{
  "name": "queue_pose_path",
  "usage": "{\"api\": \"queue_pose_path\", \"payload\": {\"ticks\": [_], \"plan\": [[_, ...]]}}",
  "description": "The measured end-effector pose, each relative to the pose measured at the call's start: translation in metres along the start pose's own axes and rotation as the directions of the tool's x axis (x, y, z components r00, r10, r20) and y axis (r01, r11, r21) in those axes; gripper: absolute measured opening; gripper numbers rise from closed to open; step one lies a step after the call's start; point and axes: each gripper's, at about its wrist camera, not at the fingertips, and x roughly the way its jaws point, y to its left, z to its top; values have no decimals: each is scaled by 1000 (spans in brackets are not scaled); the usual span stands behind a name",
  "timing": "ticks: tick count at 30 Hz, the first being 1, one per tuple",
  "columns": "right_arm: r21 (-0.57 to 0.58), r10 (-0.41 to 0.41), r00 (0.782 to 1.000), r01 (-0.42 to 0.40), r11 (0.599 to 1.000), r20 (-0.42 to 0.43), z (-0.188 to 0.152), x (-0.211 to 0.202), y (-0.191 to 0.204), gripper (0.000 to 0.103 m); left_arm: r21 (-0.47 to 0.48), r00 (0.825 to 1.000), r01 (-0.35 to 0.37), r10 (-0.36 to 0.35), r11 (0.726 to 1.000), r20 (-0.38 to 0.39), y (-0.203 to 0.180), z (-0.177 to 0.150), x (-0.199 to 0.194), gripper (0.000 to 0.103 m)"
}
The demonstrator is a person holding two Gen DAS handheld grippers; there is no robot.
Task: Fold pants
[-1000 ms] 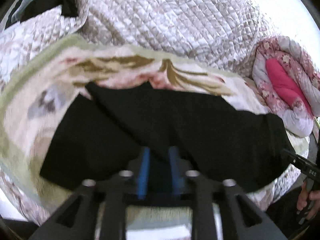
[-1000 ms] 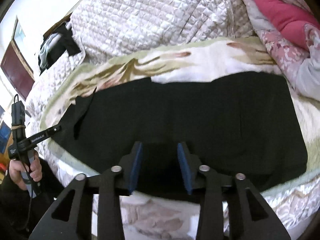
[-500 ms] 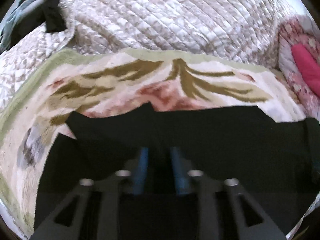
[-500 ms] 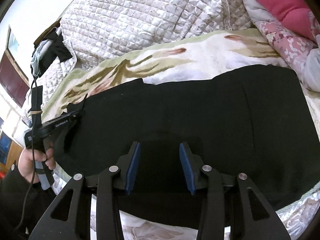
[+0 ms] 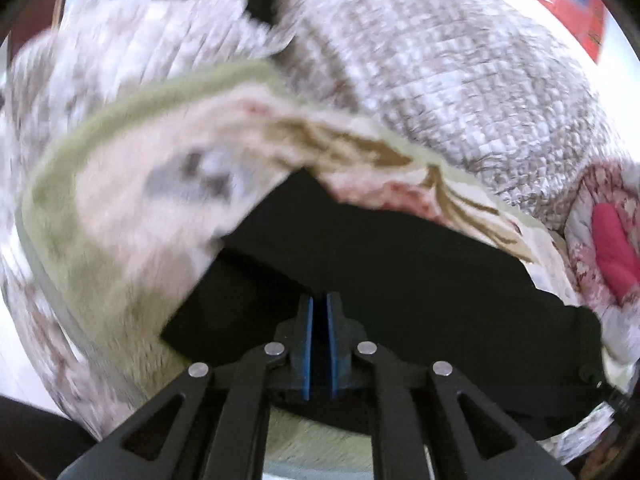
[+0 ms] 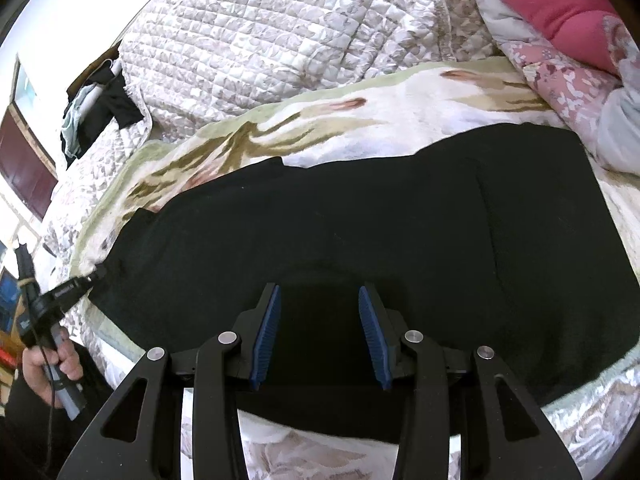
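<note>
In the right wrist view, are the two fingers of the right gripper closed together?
No, the right gripper stands open, with a wide gap between its blue pads above the black pants.

Plain black fabric pants point(image 6: 360, 232) fill the middle of the right wrist frame, lying on a cream fleece blanket point(image 6: 400, 116) with a pale green border and olive and rust-pink floral markings. Above it spreads a grey-white quilted bedspread point(image 6: 280, 40) with a diamond-stitched leaf print, and at upper right sits a pink floral comforter point(image 6: 560, 76) with a solid magenta panel. Both black grippers carry blue pads point(image 6: 267, 336).
</note>
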Motion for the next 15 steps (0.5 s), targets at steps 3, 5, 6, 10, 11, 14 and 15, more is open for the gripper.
{"api": "queue_pose_path", "payload": {"ticks": [3,5,6,10,11,14,15], "plan": [[31,8,1000,-9,999,25,-6,-12,-4,41,-53,999,17,-19,998,-29,12,-2,5,17],[63,16,999,-19,998,46,-14,-21,-6,41,-89,999,31,-34,996,-31,19,-3,5,25],[81,16,998,-21,996,54,-20,-25,-8,42,-108,999,40,-44,993,-32,21,-3,5,27],[148,-12,998,3,989,63,-36,-38,-15,50,-112,997,66,-70,992,-33,17,-3,6,38],[160,-24,998,13,987,63,-39,-41,-17,50,-108,997,63,-67,992,-32,16,-3,7,39],[208,-75,996,63,976,54,-41,-44,-27,50,-100,998,55,-58,993,-33,16,0,10,39],[225,-84,995,70,972,55,-42,-46,-31,50,-98,998,52,-55,994,-33,15,2,10,39]]}}
